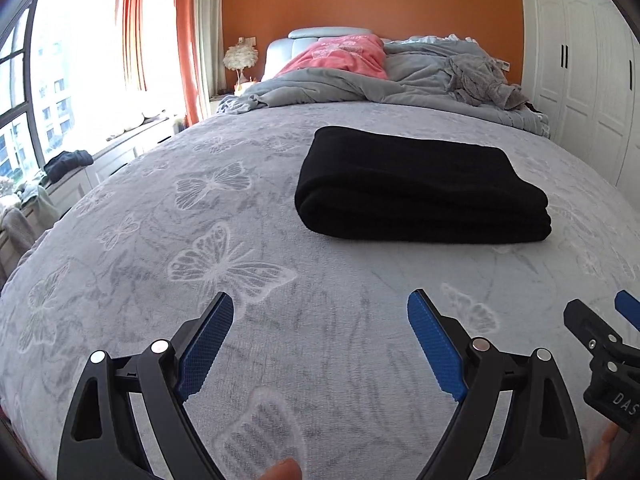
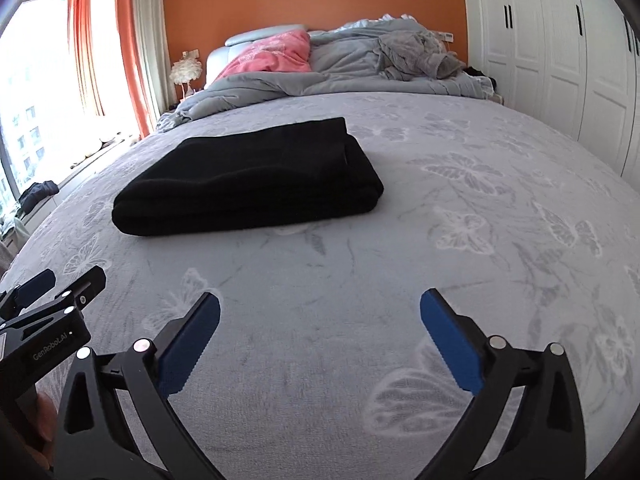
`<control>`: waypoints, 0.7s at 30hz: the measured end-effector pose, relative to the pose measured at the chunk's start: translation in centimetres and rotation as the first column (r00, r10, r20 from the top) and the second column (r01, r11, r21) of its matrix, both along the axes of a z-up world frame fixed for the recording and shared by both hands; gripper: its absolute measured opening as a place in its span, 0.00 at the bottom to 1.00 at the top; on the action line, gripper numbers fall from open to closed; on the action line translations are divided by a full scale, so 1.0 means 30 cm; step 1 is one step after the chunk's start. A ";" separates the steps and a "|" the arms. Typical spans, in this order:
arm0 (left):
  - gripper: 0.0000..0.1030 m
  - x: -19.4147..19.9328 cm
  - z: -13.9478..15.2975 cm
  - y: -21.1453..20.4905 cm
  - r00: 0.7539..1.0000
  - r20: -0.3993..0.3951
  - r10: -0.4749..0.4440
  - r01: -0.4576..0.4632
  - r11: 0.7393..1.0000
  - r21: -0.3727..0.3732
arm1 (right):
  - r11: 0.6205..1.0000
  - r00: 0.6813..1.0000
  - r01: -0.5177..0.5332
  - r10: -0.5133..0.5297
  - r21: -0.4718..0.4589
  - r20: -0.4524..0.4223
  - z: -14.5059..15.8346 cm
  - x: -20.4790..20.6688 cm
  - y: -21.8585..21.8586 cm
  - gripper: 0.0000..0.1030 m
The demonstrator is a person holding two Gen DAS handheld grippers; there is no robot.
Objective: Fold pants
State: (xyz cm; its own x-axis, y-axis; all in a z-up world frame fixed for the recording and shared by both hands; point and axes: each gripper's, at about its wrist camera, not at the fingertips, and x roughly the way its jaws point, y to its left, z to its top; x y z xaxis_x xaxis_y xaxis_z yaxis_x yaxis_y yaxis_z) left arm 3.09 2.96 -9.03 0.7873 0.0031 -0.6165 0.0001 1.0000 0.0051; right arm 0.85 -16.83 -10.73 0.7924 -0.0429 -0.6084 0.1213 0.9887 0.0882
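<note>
While both claws hang over near bed [image 1: 120,240], black pants [image 1: 420,184] lie folded farther up, long side running left to right. Left claw [image 1: 320,312] wide open, empty. Right claw [image 2: 320,308] wide open, empty. Neither clearly closer.

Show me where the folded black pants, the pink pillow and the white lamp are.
folded black pants [image 1: 420,184], left wrist view, middle of top layer.
pink pillow [image 1: 344,58], left wrist view, its centre.
white lamp [image 2: 185,70], right wrist view, its fluffy shade.

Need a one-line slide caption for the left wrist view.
Left tongs open and empty above the butterfly-print bedspread, folded black pants lying ahead; right tongs at the frame edge.
</note>
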 end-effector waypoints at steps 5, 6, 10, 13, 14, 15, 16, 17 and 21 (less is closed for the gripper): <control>0.84 0.007 -0.020 -0.024 1.000 -0.013 -0.027 0.027 0.999 0.020 | 1.000 1.000 -0.005 0.005 0.012 0.000 -0.011 -0.001 0.001 0.95; 0.84 0.009 -0.024 -0.024 0.999 -0.015 -0.030 0.031 0.999 0.016 | 1.000 1.000 -0.007 0.007 0.003 -0.005 -0.013 0.002 0.007 0.95; 0.84 0.015 -0.033 -0.020 0.999 -0.027 -0.025 0.026 1.000 0.010 | 0.999 1.000 -0.028 0.028 -0.039 -0.012 -0.018 0.005 0.040 0.95; 0.84 0.018 -0.038 -0.015 0.999 -0.034 -0.015 0.015 1.000 -0.001 | 0.997 0.999 -0.035 0.035 -0.063 -0.001 -0.016 -0.001 0.056 0.95; 0.83 0.018 -0.040 -0.012 0.999 -0.036 -0.010 0.010 1.000 -0.004 | 0.997 0.999 -0.037 0.037 -0.067 0.000 -0.016 -0.002 0.059 0.95; 0.83 0.021 -0.041 -0.010 0.999 -0.039 -0.010 0.010 1.000 -0.008 | 0.997 0.999 -0.037 0.037 -0.071 0.000 -0.017 -0.002 0.061 0.95; 0.83 0.024 -0.043 -0.009 0.999 -0.042 -0.010 0.010 1.000 -0.011 | 0.997 0.999 -0.037 0.037 -0.072 0.000 -0.019 -0.003 0.061 0.95; 0.83 0.024 -0.044 -0.010 0.999 -0.044 -0.009 0.009 1.000 -0.011 | 0.997 0.999 -0.039 0.039 -0.071 0.000 -0.019 -0.002 0.060 0.95; 0.83 0.021 -0.044 -0.013 0.999 -0.041 -0.014 0.014 1.000 -0.010 | 0.997 0.999 -0.039 0.039 -0.070 -0.004 -0.021 0.000 0.058 0.95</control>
